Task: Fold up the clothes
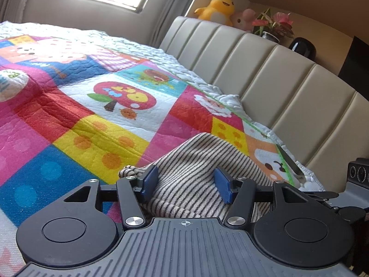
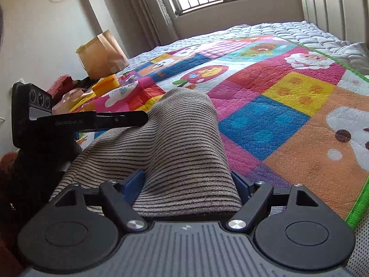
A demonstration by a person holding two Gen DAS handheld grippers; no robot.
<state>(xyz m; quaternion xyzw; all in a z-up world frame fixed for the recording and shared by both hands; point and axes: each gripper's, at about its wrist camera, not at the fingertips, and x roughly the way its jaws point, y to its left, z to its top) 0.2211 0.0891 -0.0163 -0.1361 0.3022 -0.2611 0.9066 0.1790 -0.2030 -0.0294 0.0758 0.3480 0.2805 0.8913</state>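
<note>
Left wrist view. The left tongs (image 1: 186, 180) stand wide apart, blue pads on either side of a bunched ridge of the striped garment (image 1: 191, 161). The pads appear clear of the cloth or only brushing it; nothing is pinched. The garment lies rumpled on the patchwork quilt (image 1: 103, 106) covering the bed, near the padded headboard (image 1: 265, 73). At the right edge, part of the other tool shows. On the ledge above the headboard: a yellow plush toy (image 1: 219, 7), a pink plush toy (image 1: 244, 16), and a plant pot (image 1: 271, 35) holding a red-leaved plant.

Right wrist view. The right tongs (image 2: 188, 184) are also spread wide, straddling a thick hump of the same striped garment (image 2: 182, 138). The cloth fills the gap and hides the pad faces, so contact is likely, but a true grip cannot be confirmed. The left tongs (image 2: 138, 117) reach in from the left at the garment's far side. Beyond the bed's far edge stands a brown paper bag (image 2: 103, 53); its contents cannot be seen.

Judgement: the step in hand looks like taking hold of the garment at two points, before any fold is made. Next move calls for both tongs to close on single edges rather than a bunch, then lift and spread the cloth flat on the quilt.
</note>
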